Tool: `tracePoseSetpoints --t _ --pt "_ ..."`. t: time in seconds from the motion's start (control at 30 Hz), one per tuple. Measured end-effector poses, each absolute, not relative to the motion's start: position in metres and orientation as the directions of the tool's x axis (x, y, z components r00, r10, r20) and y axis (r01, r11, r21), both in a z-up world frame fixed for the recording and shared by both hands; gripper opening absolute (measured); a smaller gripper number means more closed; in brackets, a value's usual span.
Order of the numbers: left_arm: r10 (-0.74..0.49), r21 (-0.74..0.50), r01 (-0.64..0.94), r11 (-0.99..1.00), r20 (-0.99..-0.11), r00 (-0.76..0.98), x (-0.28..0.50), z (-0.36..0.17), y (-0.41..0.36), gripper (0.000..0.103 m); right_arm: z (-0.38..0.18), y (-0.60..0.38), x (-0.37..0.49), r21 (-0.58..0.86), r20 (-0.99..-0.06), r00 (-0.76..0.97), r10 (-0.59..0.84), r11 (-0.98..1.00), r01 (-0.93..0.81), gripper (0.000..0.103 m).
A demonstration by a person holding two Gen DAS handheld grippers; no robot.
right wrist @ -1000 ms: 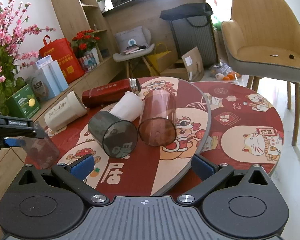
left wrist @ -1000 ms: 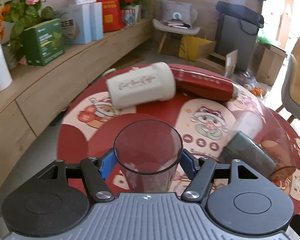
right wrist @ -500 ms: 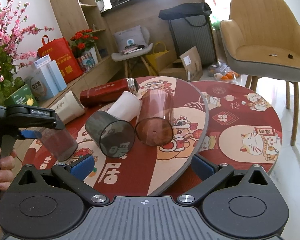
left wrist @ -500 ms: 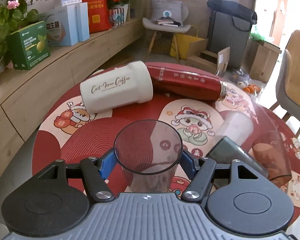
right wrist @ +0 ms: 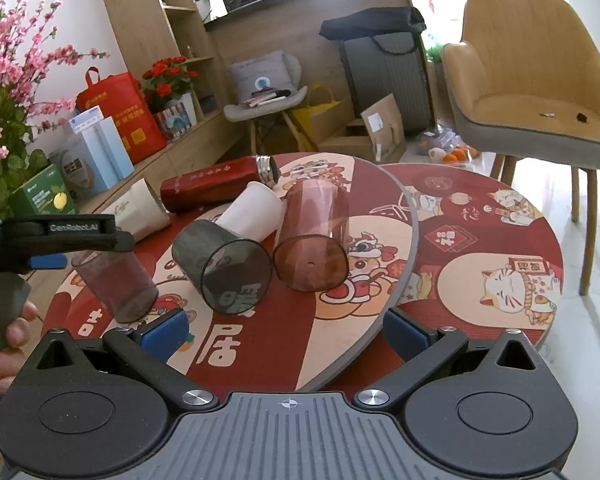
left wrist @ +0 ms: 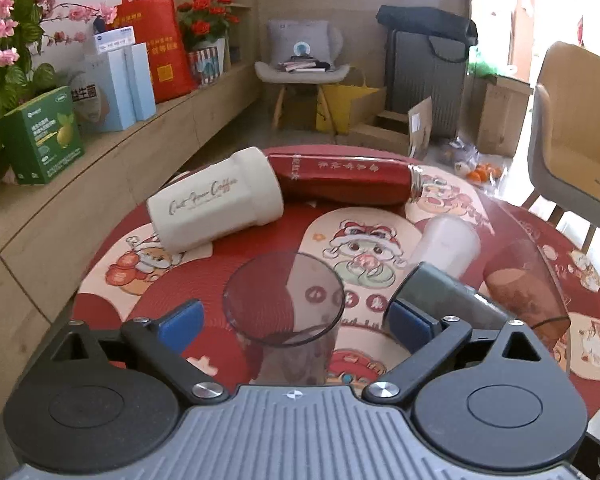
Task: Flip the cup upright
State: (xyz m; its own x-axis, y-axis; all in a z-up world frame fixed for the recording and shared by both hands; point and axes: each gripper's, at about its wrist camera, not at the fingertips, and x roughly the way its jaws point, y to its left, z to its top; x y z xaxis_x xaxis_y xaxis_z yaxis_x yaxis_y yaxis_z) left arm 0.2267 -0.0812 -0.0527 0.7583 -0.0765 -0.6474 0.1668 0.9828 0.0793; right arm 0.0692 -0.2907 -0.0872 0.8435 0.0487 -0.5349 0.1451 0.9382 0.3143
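Note:
A clear smoky-pink cup [left wrist: 286, 312] stands upright on the red round table [left wrist: 228, 264], mouth up, between the fingers of my left gripper [left wrist: 292, 322]. The jaws are open with gaps on both sides of the cup. The right wrist view shows the same cup [right wrist: 114, 282] under the left gripper [right wrist: 60, 244]. My right gripper [right wrist: 286, 332] is open and empty over the table's near edge. A dark grey cup [right wrist: 224, 268], a brown clear cup [right wrist: 314, 240] and a white cup [right wrist: 254, 210] lie on their sides.
A cream coffee tumbler [left wrist: 216, 204] and a red bottle [left wrist: 344, 180] lie on their sides at the back of the table. A second round table [right wrist: 480, 248] adjoins on the right, with a tan chair [right wrist: 536, 88] behind it. A wooden ledge [left wrist: 100, 168] with boxes runs along the left.
The left gripper moved right over the table with the cup, set it down upright, and opened its jaws off the cup. The right gripper has hardly moved.

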Motion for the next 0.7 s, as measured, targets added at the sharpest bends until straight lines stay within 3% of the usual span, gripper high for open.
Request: tracePoseSetpoints --t 0.33,0.7 --pt "-0.014 0.127 0.132 0.983 -0.667 0.745 0.18 -0.028 -0.044 0.103 -0.075 -0.272 0.064 0.267 -0.566 0.823 0.06 0.957 0.114 0.103" --pt "-0.002 0.08 0.084 0.993 -0.708 0.706 0.111 -0.014 0.007 0.103 -0.032 -0.226 0.038 0.165 -0.575 0.815 0.074 0.986 0.027 0.103"
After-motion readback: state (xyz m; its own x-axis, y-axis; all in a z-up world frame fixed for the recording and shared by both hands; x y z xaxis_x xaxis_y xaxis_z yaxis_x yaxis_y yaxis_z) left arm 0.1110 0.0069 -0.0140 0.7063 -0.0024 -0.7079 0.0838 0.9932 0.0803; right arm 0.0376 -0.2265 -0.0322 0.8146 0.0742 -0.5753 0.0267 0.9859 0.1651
